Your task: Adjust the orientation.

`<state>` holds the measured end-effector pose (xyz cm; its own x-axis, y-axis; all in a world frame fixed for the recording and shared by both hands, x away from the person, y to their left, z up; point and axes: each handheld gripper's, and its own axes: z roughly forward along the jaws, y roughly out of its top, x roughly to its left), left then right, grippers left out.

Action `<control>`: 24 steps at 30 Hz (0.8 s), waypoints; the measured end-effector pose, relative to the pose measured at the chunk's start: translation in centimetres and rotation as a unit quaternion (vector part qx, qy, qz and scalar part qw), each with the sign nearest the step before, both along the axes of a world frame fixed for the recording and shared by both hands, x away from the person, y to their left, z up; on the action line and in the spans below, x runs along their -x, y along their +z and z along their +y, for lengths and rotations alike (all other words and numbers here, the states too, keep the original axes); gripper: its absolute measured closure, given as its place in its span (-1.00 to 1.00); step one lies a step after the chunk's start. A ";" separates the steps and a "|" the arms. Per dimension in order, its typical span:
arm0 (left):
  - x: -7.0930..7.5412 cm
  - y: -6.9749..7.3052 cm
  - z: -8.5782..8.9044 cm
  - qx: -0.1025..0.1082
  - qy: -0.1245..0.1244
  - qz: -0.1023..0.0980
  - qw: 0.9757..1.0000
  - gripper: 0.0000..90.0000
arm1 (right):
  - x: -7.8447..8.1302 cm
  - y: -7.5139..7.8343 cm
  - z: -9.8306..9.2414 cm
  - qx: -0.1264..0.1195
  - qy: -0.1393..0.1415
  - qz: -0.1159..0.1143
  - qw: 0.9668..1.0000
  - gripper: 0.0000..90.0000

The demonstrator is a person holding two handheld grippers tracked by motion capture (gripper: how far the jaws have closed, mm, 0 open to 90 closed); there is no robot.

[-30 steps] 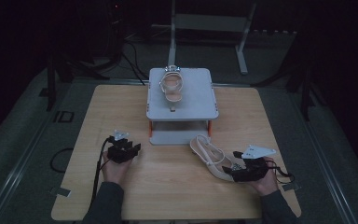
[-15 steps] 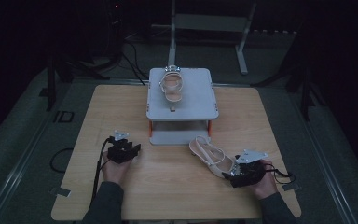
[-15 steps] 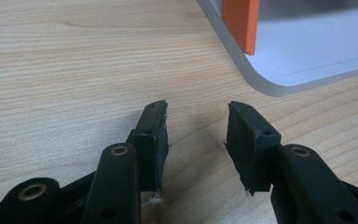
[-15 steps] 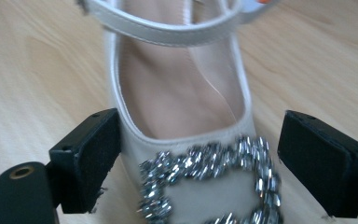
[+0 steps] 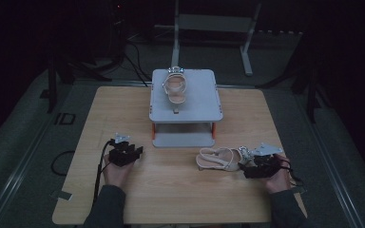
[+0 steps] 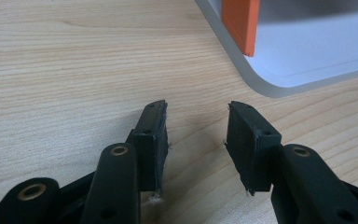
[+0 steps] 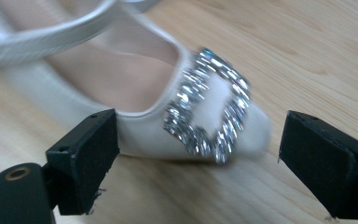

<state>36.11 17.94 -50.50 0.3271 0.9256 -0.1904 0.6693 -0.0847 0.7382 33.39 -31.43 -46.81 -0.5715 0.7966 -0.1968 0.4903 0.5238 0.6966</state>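
Note:
A pale slingback shoe with a glittering square buckle lies on its sole across the wooden table, toe toward my right gripper. That gripper stands open. Its jaws have just been opening, and the shoe's toe sits between them without touching either pad. A matching shoe rests on top of the grey stand. My left gripper rests open near the table's left front with bare wood between its fingers.
The stand has orange legs and a grey base plate, just ahead and right of my left gripper. Black cables trail off the table's left and right edges. A metal frame stands on the dark floor behind the table.
The shoe on the table has swung from a diagonal to lying straight across. My right gripper has drawn back to the right, off the shoe. The left gripper has stayed put.

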 end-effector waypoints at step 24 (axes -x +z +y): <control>-0.1 -0.1 -0.1 0.006 0.001 -0.004 1.000 0.28 | -4.1 1.1 0.3 -0.043 -0.083 -0.002 0.996 -0.29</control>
<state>36.23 17.87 -50.62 0.3277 0.9237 -0.1984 0.6633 -0.0754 0.7445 37.49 -31.15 -45.73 -0.4305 0.8939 -0.1250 0.5626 0.3741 0.7373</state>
